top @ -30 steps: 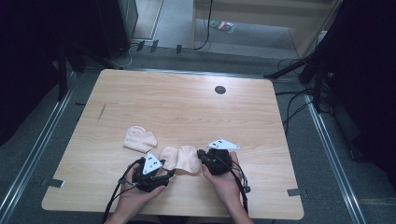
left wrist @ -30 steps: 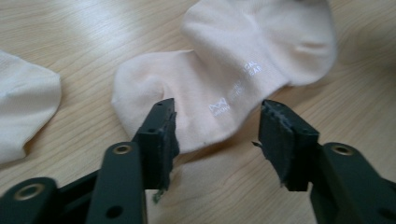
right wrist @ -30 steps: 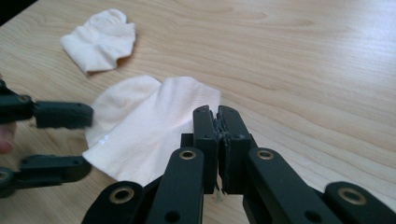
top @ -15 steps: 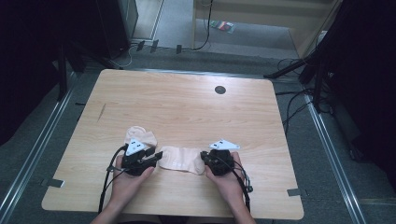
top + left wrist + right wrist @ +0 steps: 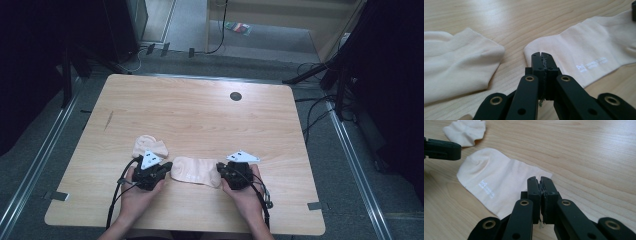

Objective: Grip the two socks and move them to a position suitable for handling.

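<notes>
Since the earlier frame, left tongs (image 5: 541, 56) are pinching the flat sock (image 5: 196, 171) closed, opposite right tongs (image 5: 539, 181) pinching it. Gripper views are showing unreadable white print; second sock (image 5: 454, 65) lying left.

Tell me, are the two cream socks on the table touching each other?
Apart. In the left gripper view, a strip of bare wood separates the left sock from the printed sock.

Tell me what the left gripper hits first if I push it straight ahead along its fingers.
Most likely the flat cream printed sock: the left gripper, fingers shut, sits at that sock's near edge. Whether it already touches the fabric is unclear. The crumpled cream sock lies off to one side.
</notes>
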A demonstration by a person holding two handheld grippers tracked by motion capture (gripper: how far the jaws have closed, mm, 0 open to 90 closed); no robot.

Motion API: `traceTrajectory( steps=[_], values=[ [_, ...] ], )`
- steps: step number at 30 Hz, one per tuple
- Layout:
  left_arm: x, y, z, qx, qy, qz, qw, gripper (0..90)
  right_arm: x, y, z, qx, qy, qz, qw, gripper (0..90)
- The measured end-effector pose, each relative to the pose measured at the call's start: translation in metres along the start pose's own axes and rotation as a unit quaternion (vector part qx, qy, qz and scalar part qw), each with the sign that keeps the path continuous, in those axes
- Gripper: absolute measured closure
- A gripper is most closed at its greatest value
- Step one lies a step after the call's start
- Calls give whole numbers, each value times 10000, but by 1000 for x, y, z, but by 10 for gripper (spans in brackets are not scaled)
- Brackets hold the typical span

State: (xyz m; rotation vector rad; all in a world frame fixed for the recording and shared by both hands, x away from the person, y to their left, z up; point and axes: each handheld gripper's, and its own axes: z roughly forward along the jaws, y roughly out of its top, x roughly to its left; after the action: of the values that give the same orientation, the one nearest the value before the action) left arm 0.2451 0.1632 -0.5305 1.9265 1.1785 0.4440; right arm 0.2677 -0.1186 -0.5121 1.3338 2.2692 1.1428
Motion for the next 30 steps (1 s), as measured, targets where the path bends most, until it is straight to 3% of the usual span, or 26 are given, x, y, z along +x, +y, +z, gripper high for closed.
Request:
traceTrajectory(
  steps=[3,4,5,6,8,11,14,17,21,30],
  values=[
    [-1,-2,-7,-67,-40,-17,10000,900,4,0,-3,-4,70,-50,10000,879],
    [1,-3,-1,-83,-132,-230,9996,894,6,0,-3,7,81,-105,9999,879],
    [1,-3,-1,-83,-132,-230,9996,852,6,0,-3,7,81,-105,9999,879],
    [2,-2,2,-78,-228,-363,9990,852,6,-1,-3,33,64,-104,9999,878],
    [2,-1,10,-71,-208,-477,9986,648,7,-3,-1,65,61,-60,9999,878],
    [-1,0,20,74,-15,-387,9992,589,7,-4,0,75,49,-77,9999,878],
    [-3,-1,26,260,160,-238,9993,676,6,-4,1,67,48,-69,9999,878],
    [-5,0,24,330,89,-72,9994,873,5,-5,3,87,55,-40,9999,879],
    [-7,-1,15,264,52,24,9996,893,5,-5,1,38,76,-40,10000,879],
    [-21,-17,-26,-98,37,-101,9999,893,14,-5,-18,-110,214,-188,9995,879]
  ],
)
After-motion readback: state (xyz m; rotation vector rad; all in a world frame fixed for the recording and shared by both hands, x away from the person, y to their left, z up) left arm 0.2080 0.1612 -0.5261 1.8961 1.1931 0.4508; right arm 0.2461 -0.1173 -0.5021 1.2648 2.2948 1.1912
